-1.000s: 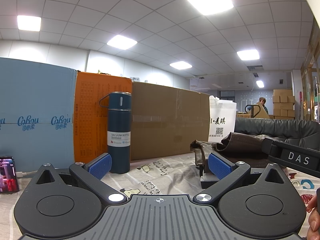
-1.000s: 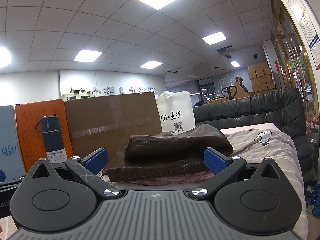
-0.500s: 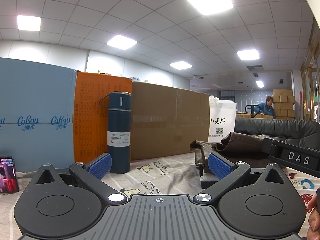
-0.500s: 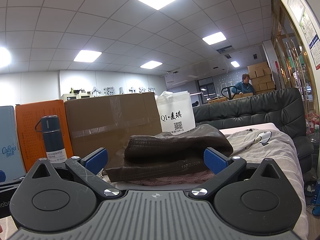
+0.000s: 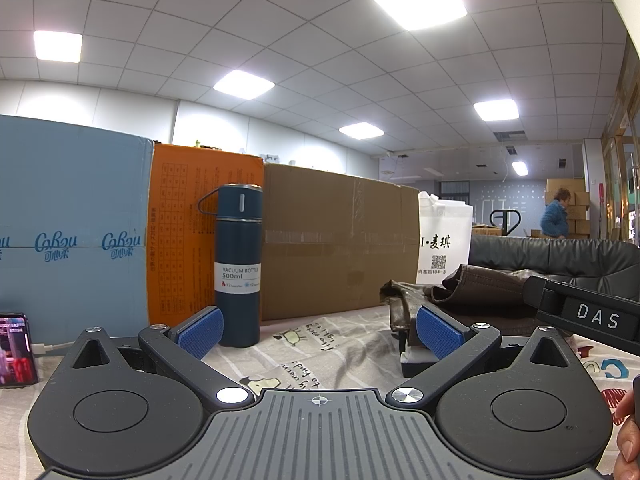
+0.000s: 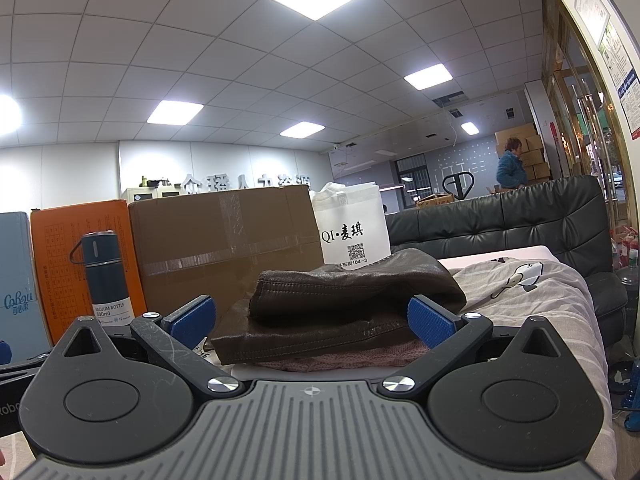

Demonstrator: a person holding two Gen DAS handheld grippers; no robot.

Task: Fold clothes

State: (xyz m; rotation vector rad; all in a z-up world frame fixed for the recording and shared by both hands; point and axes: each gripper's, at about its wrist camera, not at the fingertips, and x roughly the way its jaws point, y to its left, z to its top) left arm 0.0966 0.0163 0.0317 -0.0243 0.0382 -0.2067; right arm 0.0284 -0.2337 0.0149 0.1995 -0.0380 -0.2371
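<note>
Room: we're in a big office-type space with a tiled ceiling and panel lights, stacked cartons way at the back where a person in a blue top (image 6: 511, 168) stands.
Sofa: dark padded leather sofa (image 6: 496, 224) runs behind everything on the right.
Surface: we've got a printed cartoon sheet (image 5: 320, 344) spread under all of it; can't tell what's beneath the cloth.
Boxes: light blue box (image 5: 72, 220), orange box (image 5: 180, 232) and a taped brown carton (image 5: 340, 248) lined up along the back, white tote bag (image 6: 352, 228) just right of the carton.
Clothes: folded brown leather jacket (image 6: 344, 304) sits on top of a pink knit piece (image 6: 352, 358), straight ahead of our right tongs and off to the right of our left ones.
Bottle: dark blue vacuum bottle (image 5: 238, 264) upright in front of the orange box.
Left tongs (image 5: 318, 326): spread wide open, nothing between the blue pads.
Right tongs (image 6: 312, 320): also wide open, gripping nothing, the jacket pile framed between the pads.
Phone: lit-up phone (image 5: 14, 348) at the far left edge, white cable plugged in.
</note>
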